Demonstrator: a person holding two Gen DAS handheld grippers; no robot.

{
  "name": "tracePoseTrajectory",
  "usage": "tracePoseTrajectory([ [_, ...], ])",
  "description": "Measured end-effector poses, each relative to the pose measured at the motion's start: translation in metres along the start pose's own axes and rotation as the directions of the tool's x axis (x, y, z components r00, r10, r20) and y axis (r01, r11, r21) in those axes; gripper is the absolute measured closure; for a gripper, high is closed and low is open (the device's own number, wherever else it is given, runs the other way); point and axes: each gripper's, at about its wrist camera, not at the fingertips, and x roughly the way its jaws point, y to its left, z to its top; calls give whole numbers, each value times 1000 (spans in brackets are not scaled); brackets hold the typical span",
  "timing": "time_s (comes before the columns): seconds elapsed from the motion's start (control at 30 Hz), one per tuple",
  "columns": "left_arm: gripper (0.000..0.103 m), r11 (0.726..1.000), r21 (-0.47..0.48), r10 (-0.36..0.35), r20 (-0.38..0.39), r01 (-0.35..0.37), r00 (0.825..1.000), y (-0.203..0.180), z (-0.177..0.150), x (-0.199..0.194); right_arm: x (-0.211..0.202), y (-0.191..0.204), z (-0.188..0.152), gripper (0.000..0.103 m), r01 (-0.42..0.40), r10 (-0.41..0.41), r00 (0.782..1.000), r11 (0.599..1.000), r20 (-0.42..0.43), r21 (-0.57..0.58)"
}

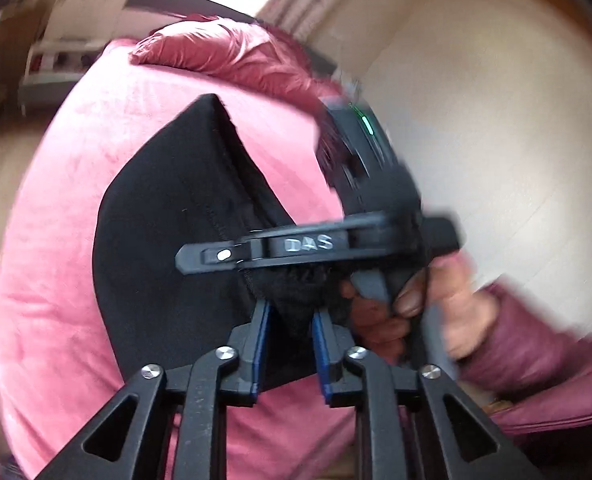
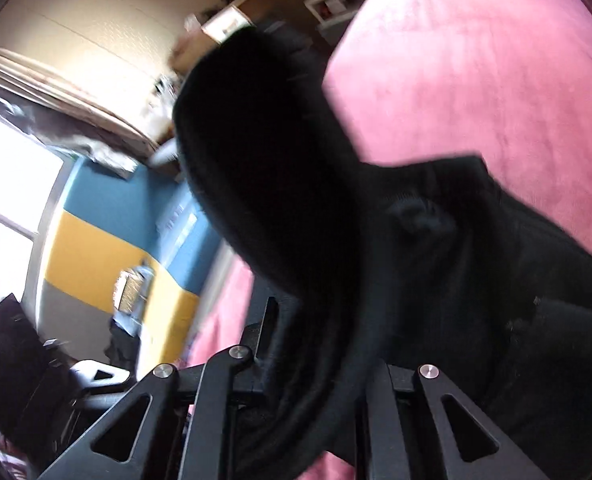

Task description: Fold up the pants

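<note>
The black pants (image 1: 167, 232) hang over a pink bed (image 1: 55, 280) in the left wrist view. My left gripper (image 1: 291, 320) has its blue-padded fingers closed on a bunched edge of the black fabric. The right gripper (image 1: 296, 246) crosses just above it, held by a hand (image 1: 416, 300), its fingers pinching the same fabric. In the right wrist view the pants (image 2: 336, 220) drape over and cover the right gripper's fingers, hiding the tips.
A pink quilted pillow (image 1: 231, 60) lies at the bed's far end. A cream wall (image 1: 496, 120) is to the right. The right wrist view shows a blue and yellow wall (image 2: 107, 240), a window (image 2: 3, 208) and shelves (image 2: 336, 4).
</note>
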Motion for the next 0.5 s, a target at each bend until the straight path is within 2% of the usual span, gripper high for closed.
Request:
tracePoseTrajectory([
  [0.03,79,998,-48,-27,41,29,999,9,1,-13,-7,2,2,89,-2,2,1000,1000,21,3],
  [0.13,76,978,-196,-40,159,71,986,47,4,-52,-31,7,5,89,-26,25,996,1000,84,8],
  [0.2,76,961,-276,29,180,22,983,69,3,-65,-47,10,4,89,-42,41,992,999,118,7],
  [0.27,76,950,-309,84,152,-33,985,84,2,-65,-61,12,1,89,-45,44,988,999,149,4],
  [0.4,76,951,-292,113,10,-105,994,92,-4,-41,-75,9,-5,89,-37,33,982,999,187,19],
  [0.5,76,970,-238,56,-17,-59,998,84,-16,-45,-80,0,-3,89,-29,18,976,998,216,50],
])
